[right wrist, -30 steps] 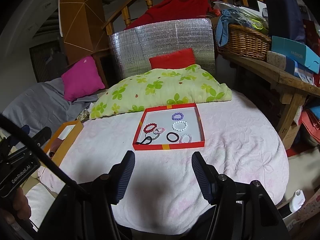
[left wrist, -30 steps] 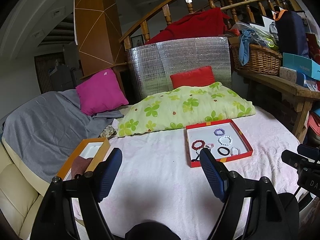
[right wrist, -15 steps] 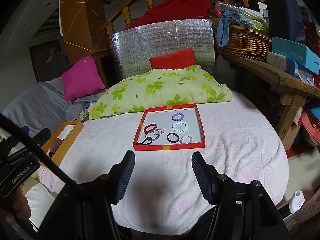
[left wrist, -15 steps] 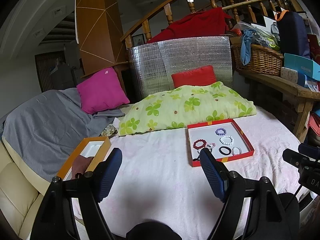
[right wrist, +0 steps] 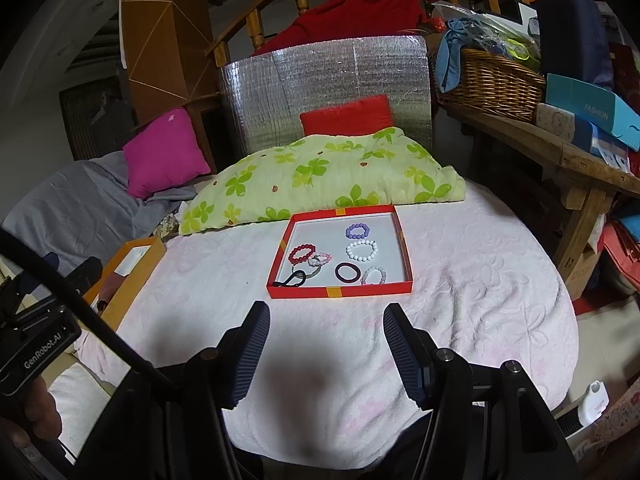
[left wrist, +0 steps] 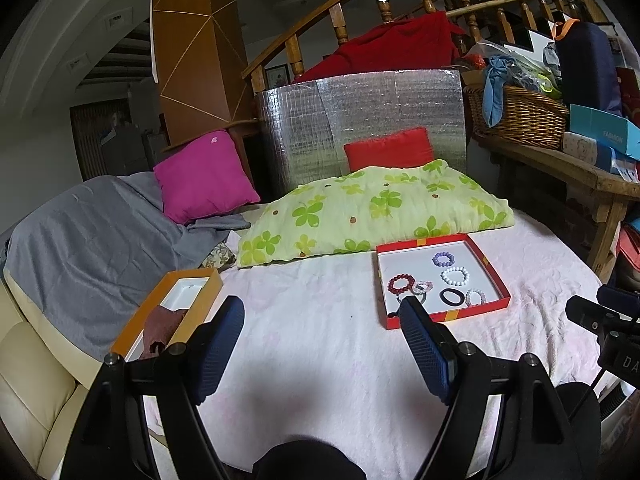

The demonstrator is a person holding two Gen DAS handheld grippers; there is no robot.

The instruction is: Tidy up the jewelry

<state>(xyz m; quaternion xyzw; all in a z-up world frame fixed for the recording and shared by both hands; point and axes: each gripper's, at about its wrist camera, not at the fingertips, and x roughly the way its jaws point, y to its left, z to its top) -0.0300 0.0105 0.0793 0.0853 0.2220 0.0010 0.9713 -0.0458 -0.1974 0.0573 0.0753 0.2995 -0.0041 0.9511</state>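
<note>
Pink flowered bedding (right wrist: 460, 280) is covering the round surface on which a red tray (right wrist: 340, 291) is lying flat, and inside it several bracelets are resting apart from one another: a purple bracelet (right wrist: 356, 231) toward the far side, a white bracelet (right wrist: 362, 249) just nearer, a red bracelet (right wrist: 302, 253) to the left touching a small pale pink one (right wrist: 321, 259), a dark hair band (right wrist: 347, 272) beside a pale beaded bracelet (right wrist: 375, 275), and a black loop (right wrist: 295, 279) lying in the near left corner. Just behind the tray a green clover pillow (right wrist: 320, 178) is lying across the bed. At the left edge an orange box (left wrist: 208, 292) is sitting open. Both grippers are hovering over the bedding short of the tray: the left gripper (left wrist: 322, 322) and the right gripper (right wrist: 326, 322) are each standing with jaws apart and nothing between them.
</note>
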